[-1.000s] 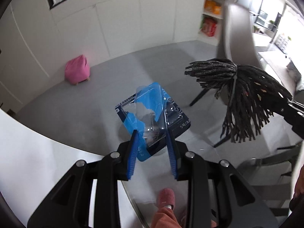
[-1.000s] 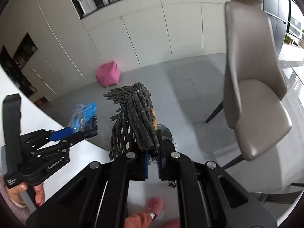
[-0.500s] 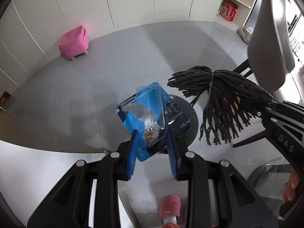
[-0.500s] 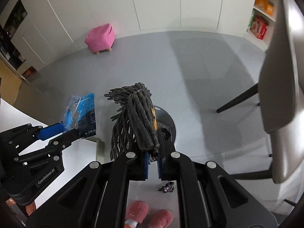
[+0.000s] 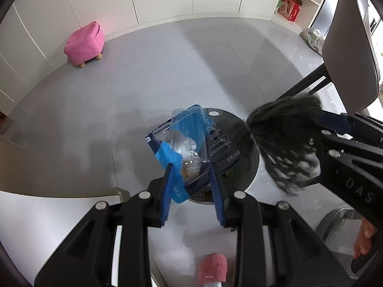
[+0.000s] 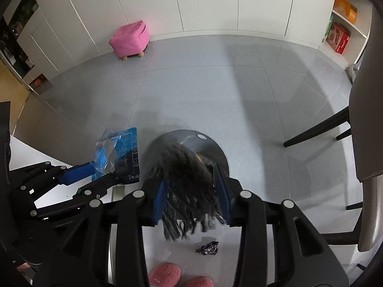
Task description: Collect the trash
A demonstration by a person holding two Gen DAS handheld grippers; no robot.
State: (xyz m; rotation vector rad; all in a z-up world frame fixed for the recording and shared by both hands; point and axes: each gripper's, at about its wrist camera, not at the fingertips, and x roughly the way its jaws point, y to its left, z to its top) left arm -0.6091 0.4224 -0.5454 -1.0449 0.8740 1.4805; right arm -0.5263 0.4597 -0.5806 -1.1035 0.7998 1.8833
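Observation:
My left gripper (image 5: 190, 167) is shut on a blue and clear plastic blister pack (image 5: 184, 141), held over a round grey bin (image 5: 251, 165) on the floor. In the right wrist view the left gripper (image 6: 95, 174) and its blister pack (image 6: 117, 146) sit at the left. My right gripper (image 6: 191, 179) hangs over the bin (image 6: 191, 135) with its jaws opening. A black stringy bundle (image 6: 184, 167) lies loose and blurred between the parted pads. The left wrist view shows this bundle (image 5: 282, 129) at the right gripper (image 5: 318, 143).
A pink stool (image 6: 129, 39) stands by the white cabinets. A grey chair (image 5: 349, 47) is at the right, with its black legs (image 6: 316, 129) near the bin. A white table edge (image 5: 47, 205) lies below left. A crumpled dark wrapper (image 6: 207, 248) and pink slippers (image 6: 165, 273) are on the floor.
Both grippers have sunk toward the bin. The right jaws have parted from a tight grip on the black bundle, which now looks blurred and loose. The left grip is unchanged.

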